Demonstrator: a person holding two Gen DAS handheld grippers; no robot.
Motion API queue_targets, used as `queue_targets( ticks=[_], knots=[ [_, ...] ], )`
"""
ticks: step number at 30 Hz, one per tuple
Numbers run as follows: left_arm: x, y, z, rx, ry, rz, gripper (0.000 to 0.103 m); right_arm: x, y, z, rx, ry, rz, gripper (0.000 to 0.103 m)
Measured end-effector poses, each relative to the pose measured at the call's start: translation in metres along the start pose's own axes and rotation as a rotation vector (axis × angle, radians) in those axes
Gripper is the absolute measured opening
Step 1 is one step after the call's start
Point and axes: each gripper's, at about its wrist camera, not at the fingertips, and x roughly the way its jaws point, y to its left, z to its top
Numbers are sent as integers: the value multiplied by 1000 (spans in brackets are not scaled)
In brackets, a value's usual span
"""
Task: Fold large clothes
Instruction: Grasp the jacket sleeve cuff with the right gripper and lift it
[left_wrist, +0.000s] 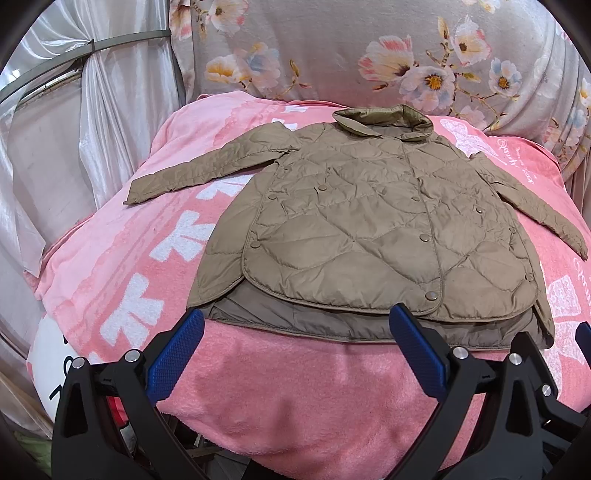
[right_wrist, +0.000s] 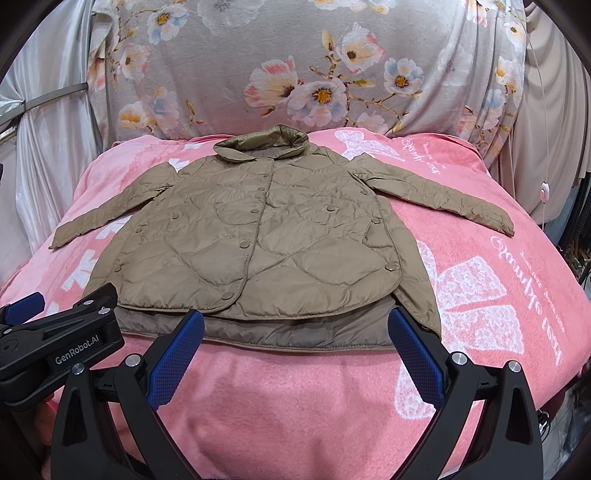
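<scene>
Left wrist view has the tan quilted jacket (left_wrist: 354, 221) lying flat, front side up and snapped shut, on a pink blanket (left_wrist: 295, 398), with its long axis running straight away from the camera: collar (left_wrist: 384, 123) at the far end, hem (left_wrist: 332, 325) nearest the grippers. Both sleeves are spread out to the sides and angle back toward the near edge. Right wrist view shows the same jacket (right_wrist: 258, 240) from a bit further right, collar far, hem near. Behind the blanket hangs a grey floral sheet (right_wrist: 295, 66), with pale curtains (left_wrist: 85, 147) off to the left, and a thin white cord with a small switch (right_wrist: 544, 192) dangles on the right. Nothing sits on the jacket itself. Left gripper (left_wrist: 295, 350) is spread wide, blue pads (left_wrist: 173, 358) just short of the hem, holding nothing. Right gripper (right_wrist: 295, 350) is also splayed wide with nothing in it, tips right at the hem; can't tell if they touch it.
</scene>
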Motion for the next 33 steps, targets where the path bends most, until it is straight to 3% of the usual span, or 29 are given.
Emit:
queue_targets(
  ticks=[12,15,18,23,28,33],
  knots=[
    [0,1,0,1,0,-2,98,1,0,0,-1,4,5,98],
    [6,2,-2,5,14,-15,98,8,1,-4,-4,21,45,98],
    [14,9,0,-10,31,-15,98,14,-14,1,1,3,20,98],
    [32,24,23,-54,36,-17,98,38,-88,38,127,-17,-20,98],
    [62,37,51,-101,18,-20,98,92,-210,79,404,-36,-69,98],
    [96,36,75,-109,-11,19,98,162,-322,89,649,-16,-116,98]
  ],
)
